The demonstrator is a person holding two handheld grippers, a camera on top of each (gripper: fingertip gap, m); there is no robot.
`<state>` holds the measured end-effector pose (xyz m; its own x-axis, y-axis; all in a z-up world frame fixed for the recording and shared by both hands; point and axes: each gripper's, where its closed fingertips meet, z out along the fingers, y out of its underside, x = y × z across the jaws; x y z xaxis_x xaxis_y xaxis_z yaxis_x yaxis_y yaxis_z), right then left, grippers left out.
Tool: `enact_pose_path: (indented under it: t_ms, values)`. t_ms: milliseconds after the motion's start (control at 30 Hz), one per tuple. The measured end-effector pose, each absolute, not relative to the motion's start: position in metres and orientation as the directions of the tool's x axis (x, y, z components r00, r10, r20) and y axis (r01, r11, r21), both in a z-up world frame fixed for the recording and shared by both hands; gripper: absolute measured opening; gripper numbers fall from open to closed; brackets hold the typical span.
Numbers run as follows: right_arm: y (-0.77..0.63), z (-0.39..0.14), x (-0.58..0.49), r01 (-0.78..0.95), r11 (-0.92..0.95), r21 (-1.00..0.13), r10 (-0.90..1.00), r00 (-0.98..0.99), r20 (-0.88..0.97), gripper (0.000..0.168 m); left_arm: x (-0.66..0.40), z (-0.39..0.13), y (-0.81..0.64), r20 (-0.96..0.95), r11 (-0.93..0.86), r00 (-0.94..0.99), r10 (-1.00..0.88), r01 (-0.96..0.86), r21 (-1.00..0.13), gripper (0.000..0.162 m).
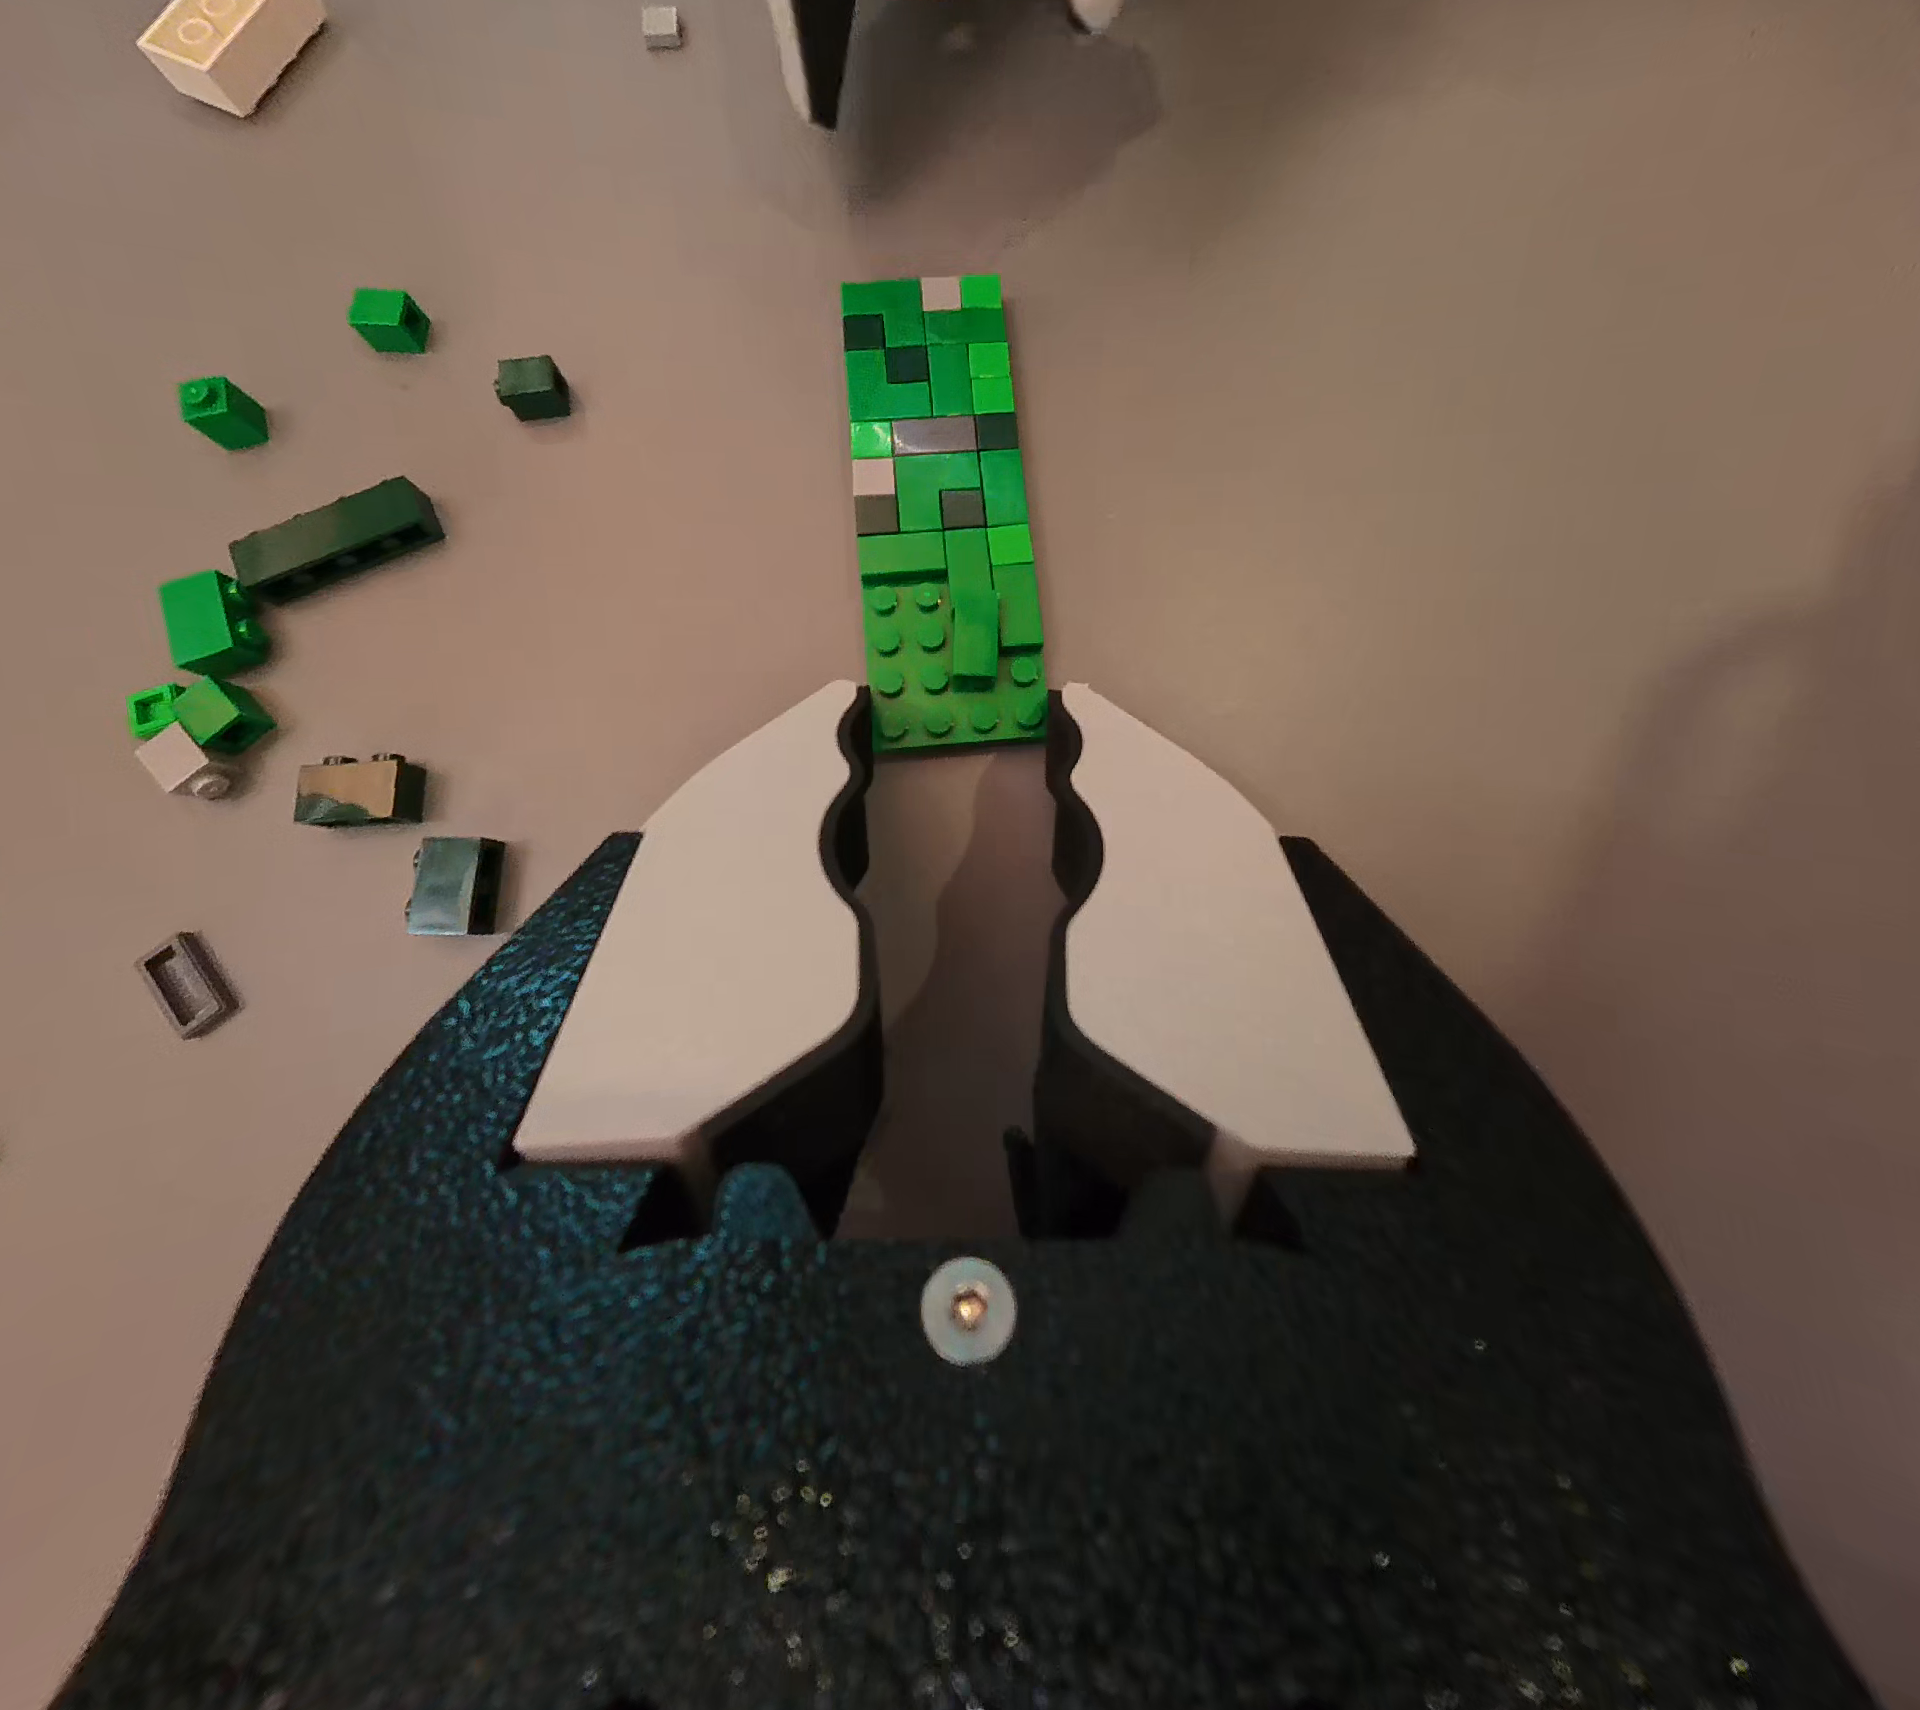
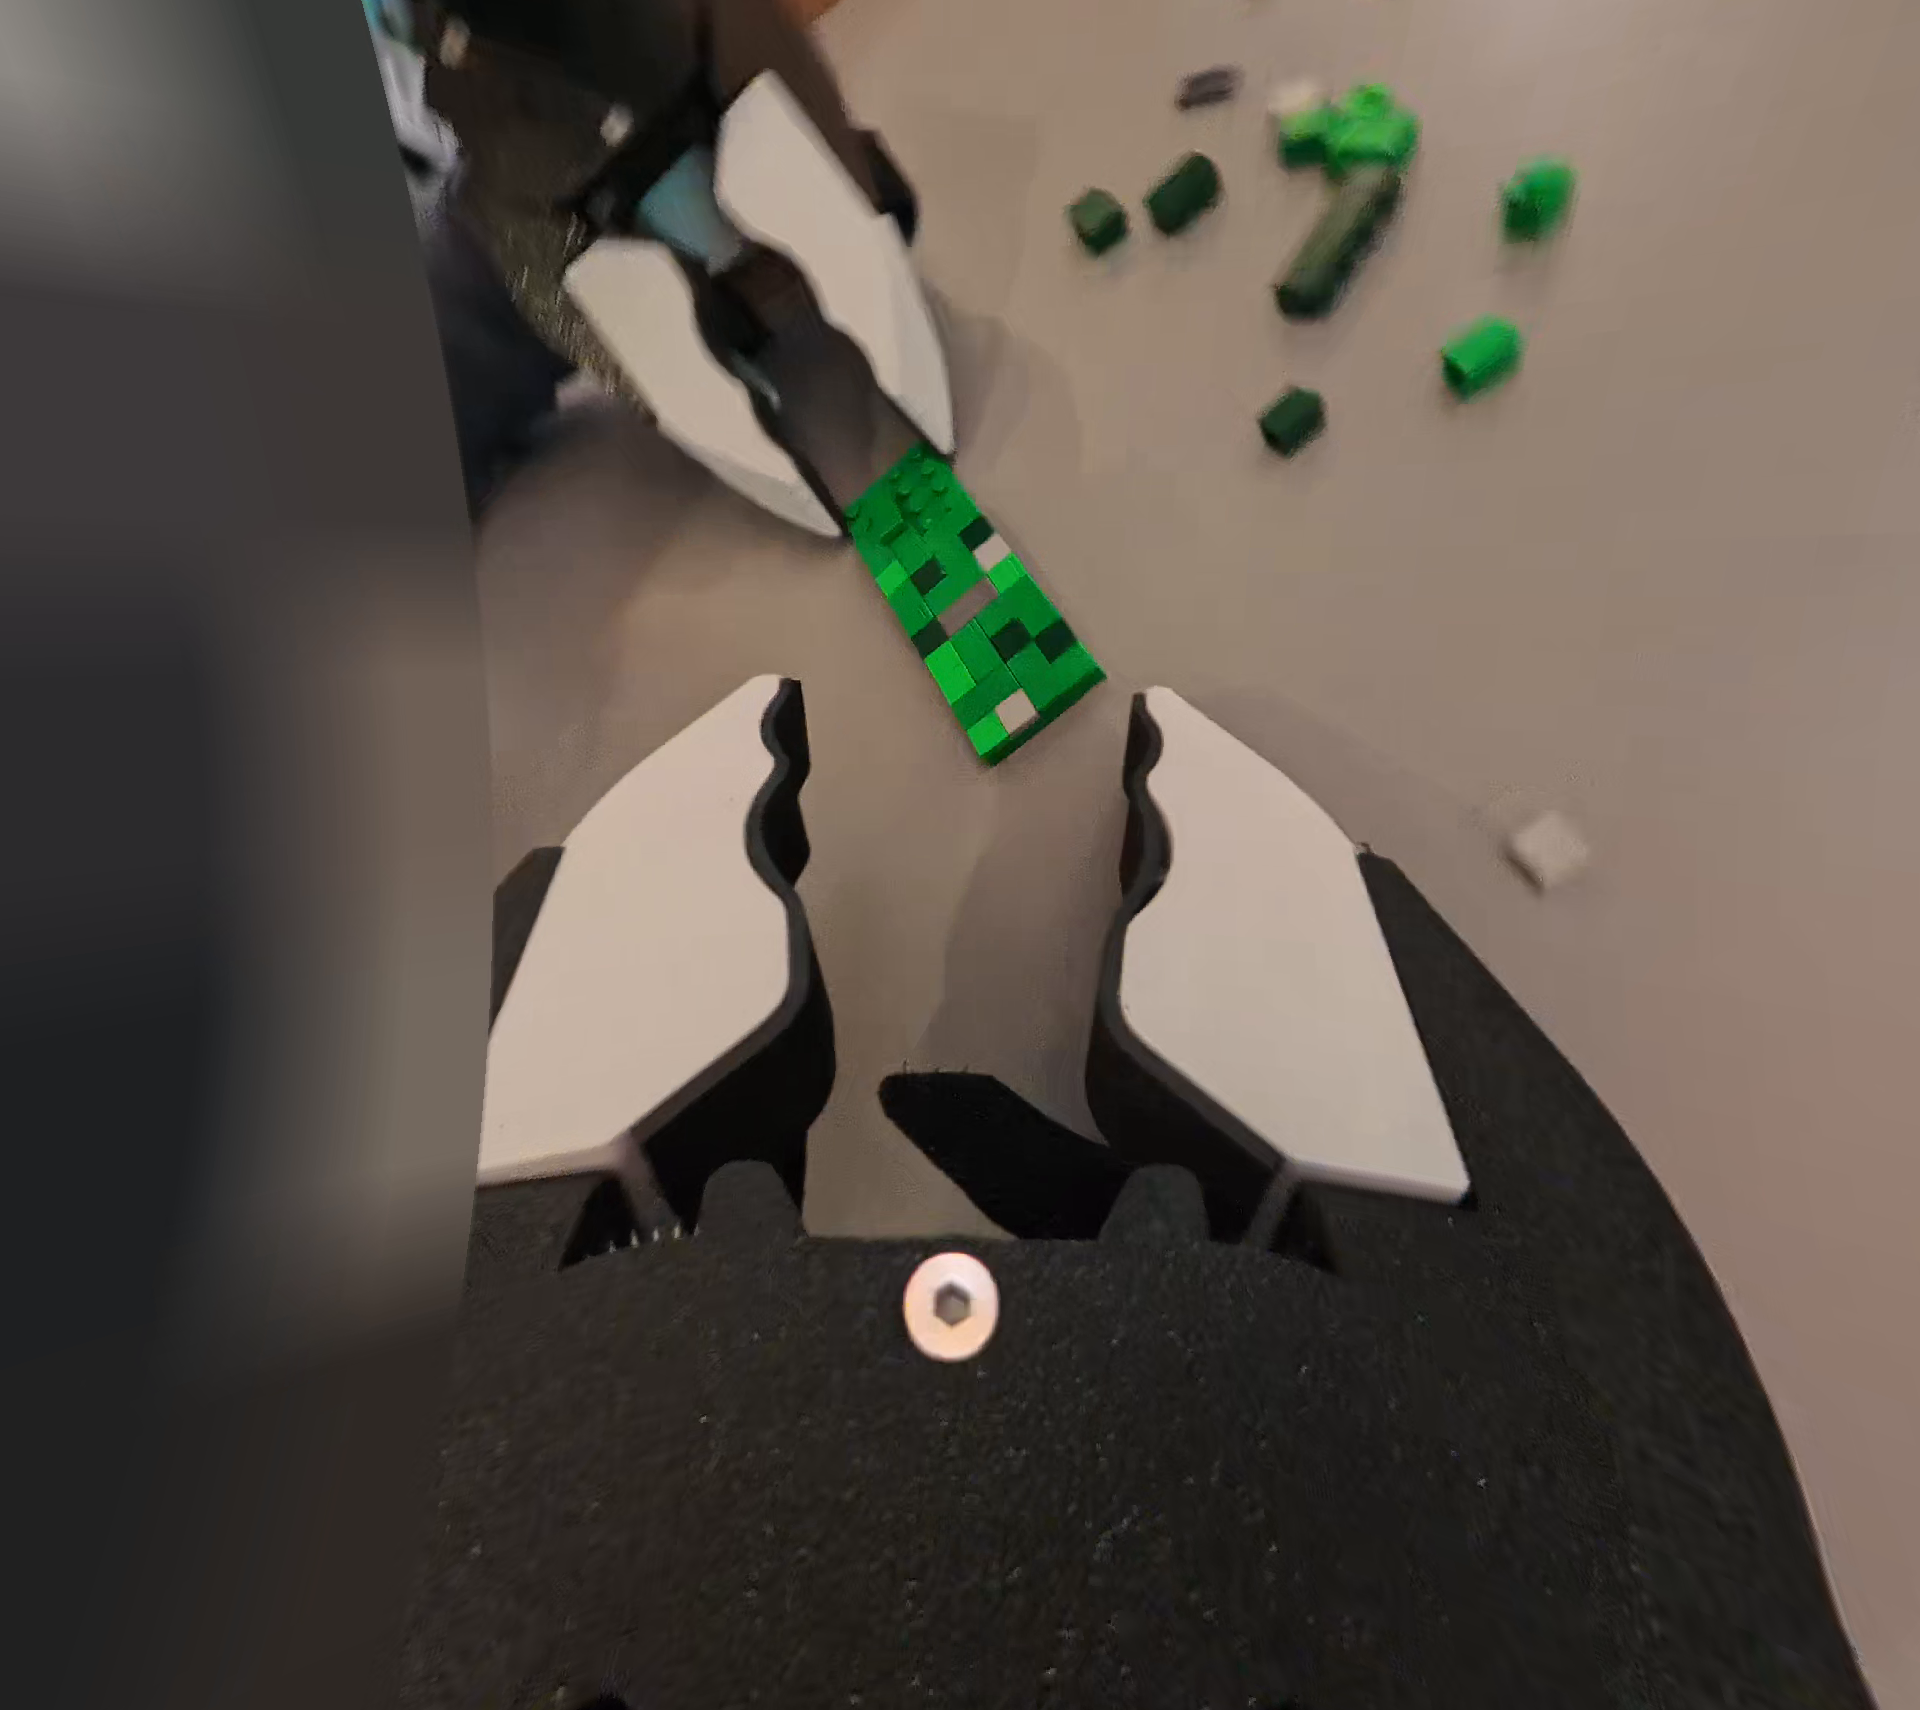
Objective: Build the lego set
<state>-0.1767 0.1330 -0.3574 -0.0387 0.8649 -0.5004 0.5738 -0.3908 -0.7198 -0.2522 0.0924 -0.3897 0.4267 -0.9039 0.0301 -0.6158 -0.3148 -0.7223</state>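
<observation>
A long green plate lies on the grey table, mostly covered with green, dark green, grey and white tiles. Its near end has bare studs. A long green tile sits slightly askew there. My left gripper is shut on the plate's near end, one fingertip on each side. In the right wrist view the plate runs from the left gripper toward my right gripper. The right gripper is open and empty, its tips just short of the plate's free end. It also shows in the left wrist view.
Loose bricks lie left of the plate: a white brick, a small grey tile, a long dark green brick, several small green bricks and a grey tile. The same pile shows at the upper right of the right wrist view. Spacing between my two grippers at the tips: around 10 cm. The long dark green brick is about 10 cm from my left fingertips. The right camera catches it too, in the right wrist view.
</observation>
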Motion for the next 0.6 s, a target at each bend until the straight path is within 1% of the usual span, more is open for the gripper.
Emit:
enact_pose_path:
  t_ms: [33, 67, 100, 167, 233, 267, 333, 433, 500, 600]
  values:
    - [0.128, -0.359, -0.179, 0.579, -0.261, -0.772, 0.914, -0.109, -0.391, 0.059, -0.252, -0.39, 0.092, 0.031, -0.314, 0.425, -0.905, -0.616, -0.722, 0.031]
    - [0.125, -0.362, -0.183, 0.587, -0.136, -0.798, 0.946, -0.162, -0.281, 0.057, -0.252, -0.391, 0.092, 0.033, -0.315, 0.424, -0.905, -0.617, -0.721, 0.031]
    - [0.121, -0.368, -0.185, 0.61, -0.012, -0.793, 0.96, -0.215, -0.18, 0.055, -0.252, -0.391, 0.092, 0.033, -0.314, 0.422, -0.906, -0.618, -0.72, 0.031]
    - [0.12, -0.382, -0.192, 0.663, 0.212, -0.718, 0.954, -0.298, 0.007, 0.052, -0.251, -0.391, 0.092, 0.04, -0.313, 0.416, -0.909, -0.616, -0.722, 0.031]
    - [0.12, -0.392, -0.198, 0.685, 0.376, -0.624, 0.914, -0.386, 0.127, 0.052, -0.251, -0.391, 0.092, 0.039, -0.31, 0.411, -0.911, -0.619, -0.721, 0.031]
    - [0.117, -0.389, -0.204, 0.669, 0.404, -0.624, 0.9, -0.413, 0.139, 0.047, -0.251, -0.391, 0.091, 0.039, -0.309, 0.409, -0.912, -0.62, -0.721, 0.031]
    - [0.121, -0.392, -0.207, 0.702, 0.437, -0.562, 0.887, -0.442, 0.138, 0.045, -0.251, -0.391, 0.091, 0.043, -0.309, 0.405, -0.913, -0.62, -0.721, 0.031]
    - [0.116, -0.394, -0.207, 0.735, 0.428, -0.526, 0.877, -0.478, 0.046, 0.033, -0.251, -0.391, 0.091, 0.044, -0.305, 0.4, -0.916, -0.62, -0.723, 0.031]
    - [0.115, -0.394, -0.208, 0.753, 0.413, -0.512, 0.881, -0.472, 0.016, 0.033, -0.251, -0.391, 0.09, 0.045, -0.302, 0.396, -0.917, -0.619, -0.725, 0.031]
    - [0.115, -0.394, -0.207, 0.767, 0.425, -0.482, 0.88, -0.475, 0.019, 0.033, -0.25, -0.391, 0.09, 0.047, -0.301, 0.395, -0.917, -0.612, -0.731, 0.031]
